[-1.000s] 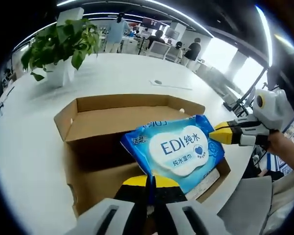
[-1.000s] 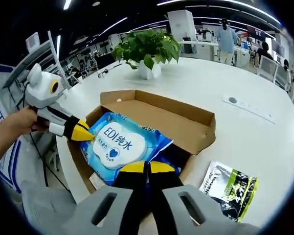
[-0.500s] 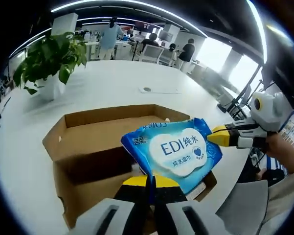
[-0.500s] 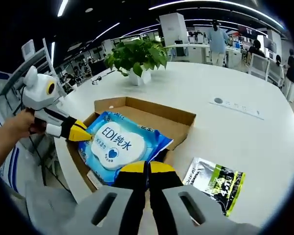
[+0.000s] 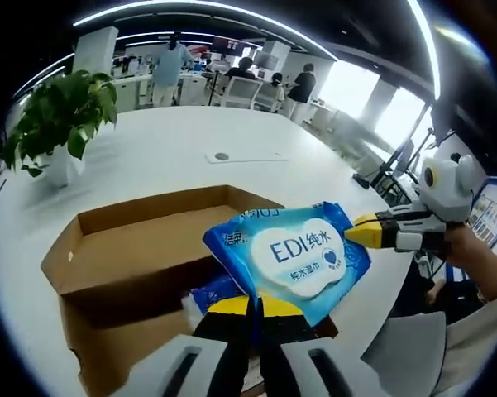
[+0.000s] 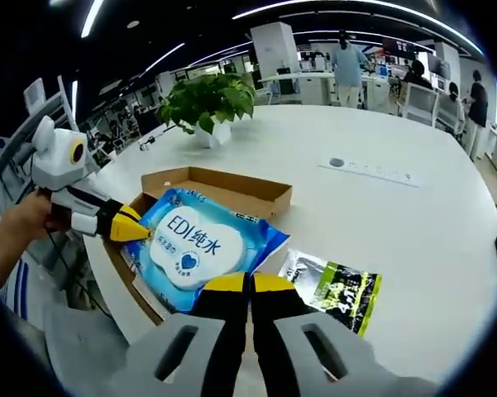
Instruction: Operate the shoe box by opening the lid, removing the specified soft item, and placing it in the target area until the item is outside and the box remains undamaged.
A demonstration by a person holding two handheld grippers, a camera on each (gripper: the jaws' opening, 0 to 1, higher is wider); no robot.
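Note:
A blue wet-wipe pack (image 5: 296, 255) marked EDI hangs in the air above the open brown shoe box (image 5: 140, 248). My left gripper (image 5: 252, 303) is shut on the pack's near corner. My right gripper (image 5: 365, 232) comes in from the right and pinches the opposite edge. In the right gripper view the pack (image 6: 197, 245) is held over the box (image 6: 231, 179), with my right gripper (image 6: 248, 284) shut on its near corner and my left gripper (image 6: 126, 226) gripping its left edge. Another blue item (image 5: 212, 293) lies inside the box.
The box stands near the edge of a large white table (image 6: 405, 223). A green-and-black packet (image 6: 334, 286) lies on the table right of the box. A potted plant (image 6: 203, 101) stands behind it. A flat socket panel (image 6: 368, 169) sits farther back. People and desks are far off.
Both grippers have lifted the wipe pack higher together; the box now sits lower and smaller in both views. Both grips on the pack are unchanged.

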